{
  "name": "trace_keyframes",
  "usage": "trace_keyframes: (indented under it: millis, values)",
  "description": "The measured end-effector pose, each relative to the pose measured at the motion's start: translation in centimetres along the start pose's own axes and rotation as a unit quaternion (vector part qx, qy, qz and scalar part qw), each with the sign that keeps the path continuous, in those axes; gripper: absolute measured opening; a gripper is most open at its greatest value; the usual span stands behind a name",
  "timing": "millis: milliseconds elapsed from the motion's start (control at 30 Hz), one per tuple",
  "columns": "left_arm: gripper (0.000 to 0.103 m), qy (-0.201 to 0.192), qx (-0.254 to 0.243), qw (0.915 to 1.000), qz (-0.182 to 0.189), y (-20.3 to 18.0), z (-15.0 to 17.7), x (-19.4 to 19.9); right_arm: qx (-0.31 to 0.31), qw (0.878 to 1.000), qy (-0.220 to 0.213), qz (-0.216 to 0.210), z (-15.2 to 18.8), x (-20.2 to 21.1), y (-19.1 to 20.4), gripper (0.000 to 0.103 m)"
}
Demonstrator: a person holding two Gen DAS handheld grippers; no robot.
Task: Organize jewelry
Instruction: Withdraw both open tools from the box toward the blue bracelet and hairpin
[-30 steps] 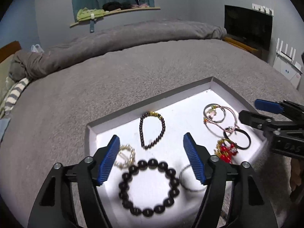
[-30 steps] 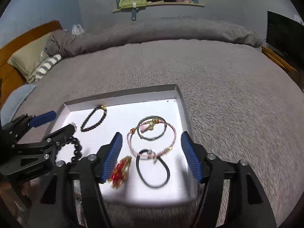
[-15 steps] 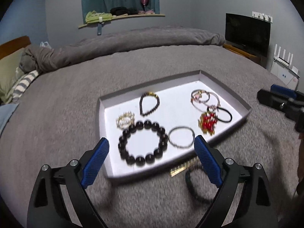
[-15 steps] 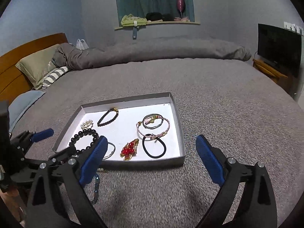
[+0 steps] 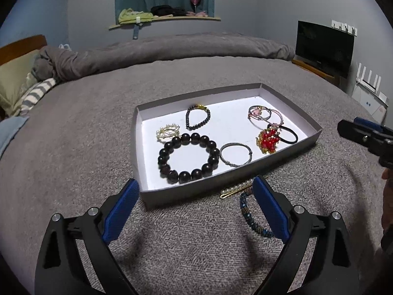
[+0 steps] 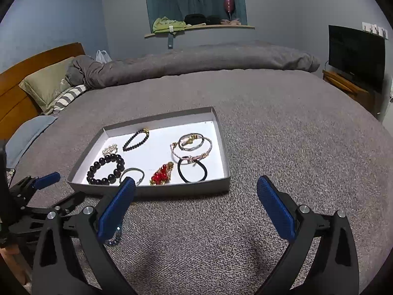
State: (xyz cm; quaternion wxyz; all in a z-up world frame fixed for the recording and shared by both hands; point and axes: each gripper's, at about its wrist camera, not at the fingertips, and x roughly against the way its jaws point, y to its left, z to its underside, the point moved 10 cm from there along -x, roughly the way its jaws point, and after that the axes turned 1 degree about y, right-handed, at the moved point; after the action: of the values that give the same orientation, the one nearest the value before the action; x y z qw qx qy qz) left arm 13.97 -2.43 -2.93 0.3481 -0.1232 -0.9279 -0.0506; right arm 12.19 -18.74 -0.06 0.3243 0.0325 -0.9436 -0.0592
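Note:
A shallow grey tray (image 5: 292,150) (image 6: 157,191) with a white floor lies on the grey bedspread. It holds a large dark bead bracelet (image 5: 188,157) (image 6: 106,169), a small dark bead bracelet (image 5: 197,120), a pearl piece (image 5: 167,132), a silver bangle (image 5: 236,154), a red bead piece (image 5: 268,140) (image 6: 162,174), pink cord bracelets (image 5: 266,115) and a black hair tie (image 5: 286,134) (image 6: 192,170). A pearl hair clip (image 5: 235,188) and a blue bead bracelet (image 5: 250,216) lie on the bedspread before the tray. My left gripper (image 5: 195,207) is open above them. My right gripper (image 6: 195,206) is open, right of it.
A rolled grey duvet (image 6: 196,59) lies across the far side of the bed, with pillows (image 6: 46,83) and a wooden headboard at the left. A TV (image 6: 356,54) stands on a low cabinet at the right. A phone edge (image 6: 9,173) lies at the far left.
Both grippers have pulled back from over the tray toward the near side and opened wider. The hair clip and blue bracelet in front of the tray have come into view.

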Motion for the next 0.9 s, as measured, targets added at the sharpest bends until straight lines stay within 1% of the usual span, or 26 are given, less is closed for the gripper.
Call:
trace_keyframes:
  millis: [100,200,433,533,667,767,900]
  values:
    - [0.097,-0.003,0.006,1.0,0.001,0.1,0.6,0.4,0.009,1.0,0.004,0.007,0.5,-0.2,-0.3,0.098]
    - [0.097,0.002,-0.003,1.0,-0.008,0.1,1.4,0.3,0.014,1.0,0.009,0.014,1.3,-0.2,-0.8,0.098]
    - [0.097,0.014,-0.03,0.9992,0.025,-2.2,2.7,-0.1,0.011,1.0,0.019,0.004,2.7,-0.8,-1.5,0.098]
    - [0.097,0.018,-0.04,0.9977,0.052,-3.7,3.1,-0.3,0.014,1.0,0.02,0.0,2.8,-1.1,-1.5,0.098]
    - [0.097,0.027,-0.071,0.9947,0.068,-5.5,4.0,-0.7,0.028,0.999,0.015,0.008,2.6,-1.3,-1.6,0.098]
    - [0.097,0.029,-0.107,0.9914,0.07,-6.7,4.5,-0.9,0.028,0.999,0.017,-0.015,2.6,-1.0,-1.2,0.098]
    - [0.097,0.033,-0.136,0.9881,0.064,-6.4,5.0,-1.0,0.044,0.998,0.019,-0.042,3.0,-0.8,0.6,0.098]
